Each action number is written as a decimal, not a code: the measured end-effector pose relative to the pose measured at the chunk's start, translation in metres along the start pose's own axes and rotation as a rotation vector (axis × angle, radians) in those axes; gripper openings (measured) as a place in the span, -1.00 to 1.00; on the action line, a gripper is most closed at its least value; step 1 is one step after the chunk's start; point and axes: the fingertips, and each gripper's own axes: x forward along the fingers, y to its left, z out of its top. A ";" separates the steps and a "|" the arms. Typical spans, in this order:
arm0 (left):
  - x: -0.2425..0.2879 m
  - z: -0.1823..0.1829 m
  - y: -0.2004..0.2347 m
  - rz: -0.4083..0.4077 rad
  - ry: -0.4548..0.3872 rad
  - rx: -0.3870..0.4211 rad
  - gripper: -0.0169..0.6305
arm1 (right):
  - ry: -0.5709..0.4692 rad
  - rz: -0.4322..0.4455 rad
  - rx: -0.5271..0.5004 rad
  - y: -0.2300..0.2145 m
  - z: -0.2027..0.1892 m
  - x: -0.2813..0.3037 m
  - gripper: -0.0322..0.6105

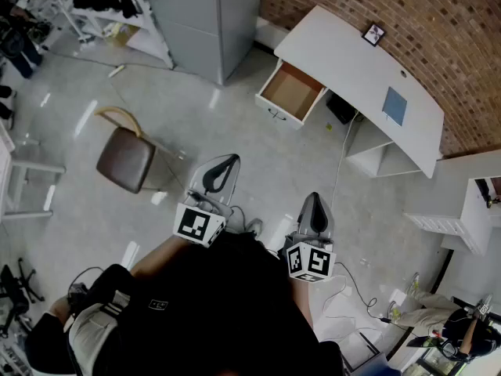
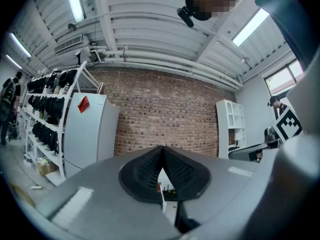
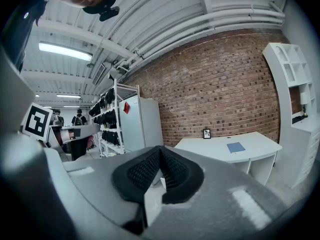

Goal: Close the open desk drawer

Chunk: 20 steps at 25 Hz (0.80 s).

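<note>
A white desk (image 1: 356, 73) runs along the brick wall at the upper right of the head view. Its drawer (image 1: 291, 92) stands pulled out at the left end, wooden bottom bare. My left gripper (image 1: 221, 174) and right gripper (image 1: 314, 210) are held close to my body, well short of the drawer, both shut with nothing between the jaws. In the right gripper view the desk (image 3: 235, 149) lies ahead with a blue book (image 3: 235, 147) and a small picture frame (image 3: 207, 133) on it; the right gripper (image 3: 160, 152) is shut. The left gripper (image 2: 162, 154) faces the brick wall, jaws together.
A brown chair (image 1: 125, 157) stands on the floor to the left. A grey cabinet (image 1: 205, 22) is left of the desk, a white shelf unit (image 1: 477, 210) at the right. Cables (image 1: 348, 288) trail on the floor. Racks (image 2: 50, 119) line the left wall.
</note>
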 end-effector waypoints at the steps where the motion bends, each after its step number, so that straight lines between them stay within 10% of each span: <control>1: -0.001 0.001 0.000 0.000 0.000 -0.001 -0.90 | 0.001 0.001 0.000 0.001 0.000 0.000 -0.90; 20: -0.003 -0.002 0.005 -0.007 0.014 -0.017 -0.55 | -0.042 0.012 0.005 0.002 0.005 0.001 -0.52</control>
